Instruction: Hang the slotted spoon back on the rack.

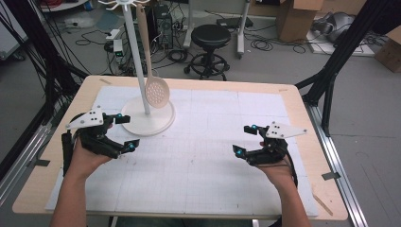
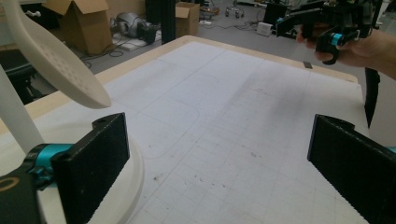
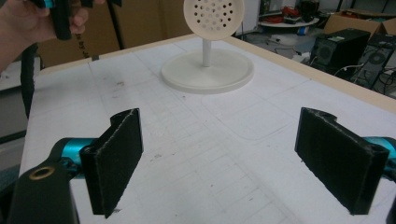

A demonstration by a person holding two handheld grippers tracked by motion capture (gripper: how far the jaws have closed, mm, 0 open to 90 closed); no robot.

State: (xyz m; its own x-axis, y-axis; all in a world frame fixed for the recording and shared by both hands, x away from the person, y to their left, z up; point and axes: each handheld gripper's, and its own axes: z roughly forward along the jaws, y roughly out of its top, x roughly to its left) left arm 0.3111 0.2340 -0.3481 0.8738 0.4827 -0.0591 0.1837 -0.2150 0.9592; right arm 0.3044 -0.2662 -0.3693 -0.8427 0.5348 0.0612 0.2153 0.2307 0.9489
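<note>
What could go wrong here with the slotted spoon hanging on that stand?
The slotted spoon hangs freely from the stand; a bump from the open left claw beside the base could set it swinging or knock it off. A sideways pull might tip the tall stand.

Tongs: two, left tongs (image 1: 124,132) and right tongs (image 1: 246,140)
Slotted spoon (image 1: 156,92): one, beyond left tongs
Stand (image 1: 147,116): one
Stool (image 1: 211,35): one, far beyond
</note>
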